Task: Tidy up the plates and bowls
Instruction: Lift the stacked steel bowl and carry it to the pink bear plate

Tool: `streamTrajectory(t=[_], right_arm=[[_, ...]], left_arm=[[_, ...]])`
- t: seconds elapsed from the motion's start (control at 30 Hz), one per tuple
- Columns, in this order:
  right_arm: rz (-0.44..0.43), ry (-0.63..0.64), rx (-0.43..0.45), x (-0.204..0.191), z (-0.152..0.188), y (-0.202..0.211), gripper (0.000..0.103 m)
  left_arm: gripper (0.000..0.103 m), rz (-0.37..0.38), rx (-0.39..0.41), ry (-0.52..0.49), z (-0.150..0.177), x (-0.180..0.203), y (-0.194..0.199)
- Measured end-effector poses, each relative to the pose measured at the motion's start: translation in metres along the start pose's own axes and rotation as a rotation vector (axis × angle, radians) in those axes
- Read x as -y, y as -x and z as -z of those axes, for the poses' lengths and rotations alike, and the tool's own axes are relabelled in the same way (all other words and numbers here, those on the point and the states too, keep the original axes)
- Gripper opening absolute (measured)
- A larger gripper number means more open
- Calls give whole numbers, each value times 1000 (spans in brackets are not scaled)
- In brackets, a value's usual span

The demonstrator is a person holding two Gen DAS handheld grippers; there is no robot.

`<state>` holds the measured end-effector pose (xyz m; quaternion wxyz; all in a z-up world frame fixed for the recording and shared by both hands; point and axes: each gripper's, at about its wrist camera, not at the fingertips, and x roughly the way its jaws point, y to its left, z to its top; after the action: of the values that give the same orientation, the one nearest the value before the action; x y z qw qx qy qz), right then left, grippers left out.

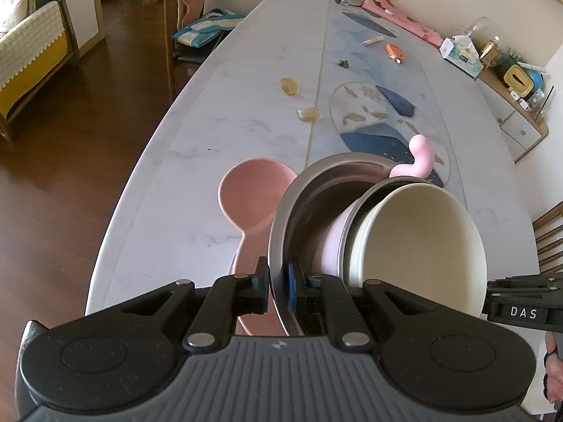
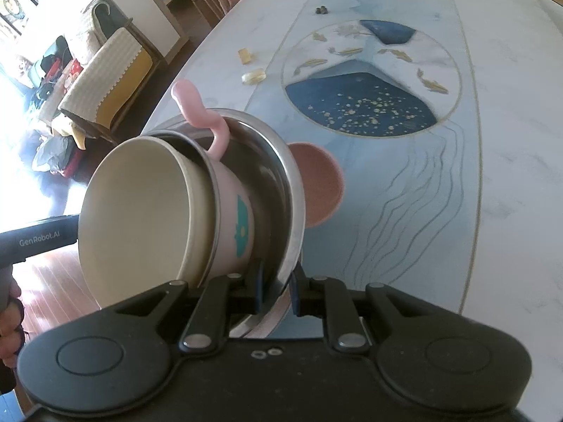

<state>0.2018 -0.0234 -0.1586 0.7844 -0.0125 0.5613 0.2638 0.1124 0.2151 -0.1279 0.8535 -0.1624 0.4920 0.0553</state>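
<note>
Both grippers pinch the rim of one steel bowl (image 1: 299,211) from opposite sides, holding a nested stack over the near end of the long table (image 1: 225,105). The left gripper (image 1: 276,290) is pressed together on the rim at the bowl's 6 o'clock in its own view, one pad inside the wall and one outside; the right gripper (image 2: 278,290) is clamped likewise on the rim at 6 o'clock in its view. Inside the steel bowl sits a pink cup (image 2: 232,207) with a teal print, and inside that a cream bowl (image 1: 418,242). The stack is tipped: in the left view the mouths face 3 o'clock, in the right view 9 o'clock, so the axis runs crosswise between the two hands. The cup's curly handle (image 1: 418,158) sticks out toward 12 o'clock past the steel rim. Under the stack, a pink plate (image 1: 253,193) with an ear-shaped tab shows at 10 o'clock in the left view; whether it touches the steel bowl I cannot tell. Farther up the table lie two amber blocks (image 1: 309,114), well apart from the stack, and beyond them an orange item (image 1: 394,51) and a tissue box (image 1: 461,56). The painted circle (image 2: 373,77) at 1 o'clock in the right view is bare, open surface. The table's left edge curves close by, with wood floor (image 1: 70,176) beneath.
</note>
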Motion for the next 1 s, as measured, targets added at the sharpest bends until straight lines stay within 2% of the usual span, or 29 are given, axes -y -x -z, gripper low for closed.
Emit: streamTrajectory(t=[0.53,0.77,1.0], right_arm=[[30,11,-8,-5,2,-12,16],[26,6,-20,-6,1,-14,22],[30,-3,-16,-4,0,-14,23]], left_arm=[[10,11,-9,-1,7,-8,-17],[10,13,-17,0,5,-10,-17],[11,6,-11,13,7,-11,-16]])
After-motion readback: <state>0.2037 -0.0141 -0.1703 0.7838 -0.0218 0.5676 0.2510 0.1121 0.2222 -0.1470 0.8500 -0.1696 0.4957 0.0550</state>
